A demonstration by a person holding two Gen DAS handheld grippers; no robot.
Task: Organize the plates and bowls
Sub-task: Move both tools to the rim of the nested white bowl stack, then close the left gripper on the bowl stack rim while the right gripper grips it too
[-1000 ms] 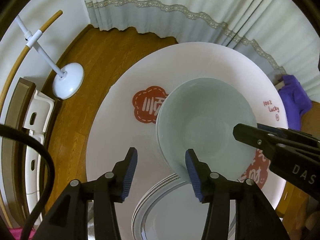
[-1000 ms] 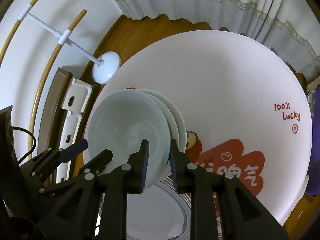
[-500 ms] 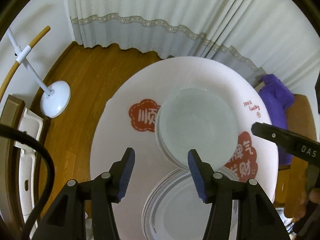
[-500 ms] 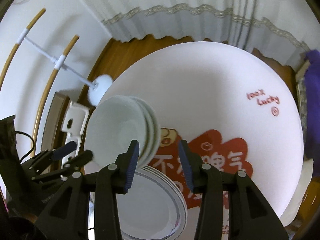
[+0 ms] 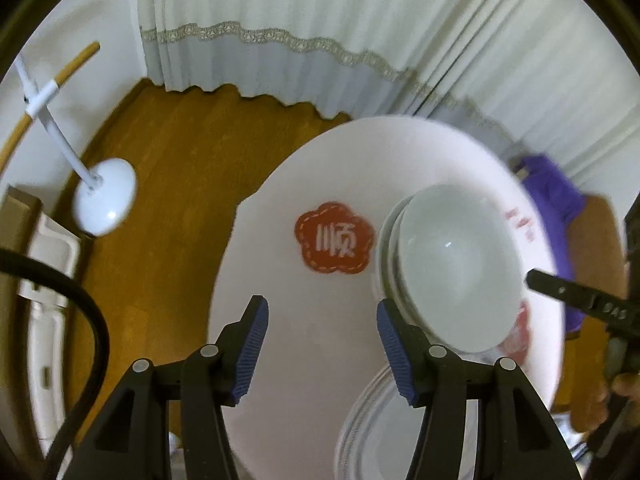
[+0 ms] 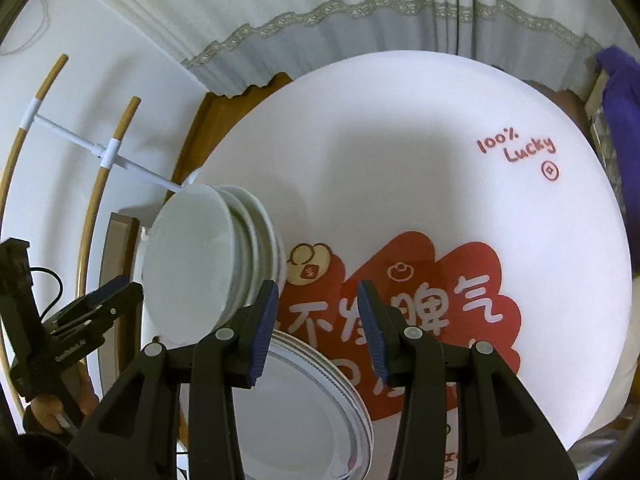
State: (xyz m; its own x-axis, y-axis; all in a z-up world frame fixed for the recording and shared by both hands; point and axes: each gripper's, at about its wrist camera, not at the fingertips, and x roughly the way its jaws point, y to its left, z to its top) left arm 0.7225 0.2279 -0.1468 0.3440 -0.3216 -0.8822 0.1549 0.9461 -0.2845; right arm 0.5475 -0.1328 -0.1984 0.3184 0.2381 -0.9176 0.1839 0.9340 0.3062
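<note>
Right gripper (image 6: 316,328) let go of bowl stack (image 6: 208,260) a sec ago; jaws apart now, nothing btwn, pulled back over red print. Left gripper (image 5: 320,344) also apart, empty, slid off toward table's (image 6: 400,120) left edge. Means bowls nested, done w/ that step. Count: bowl stack near left edge, approx 3 rims; plate stack (image 6: 296,412) at near edge, approx 3, hard to tell.
</note>
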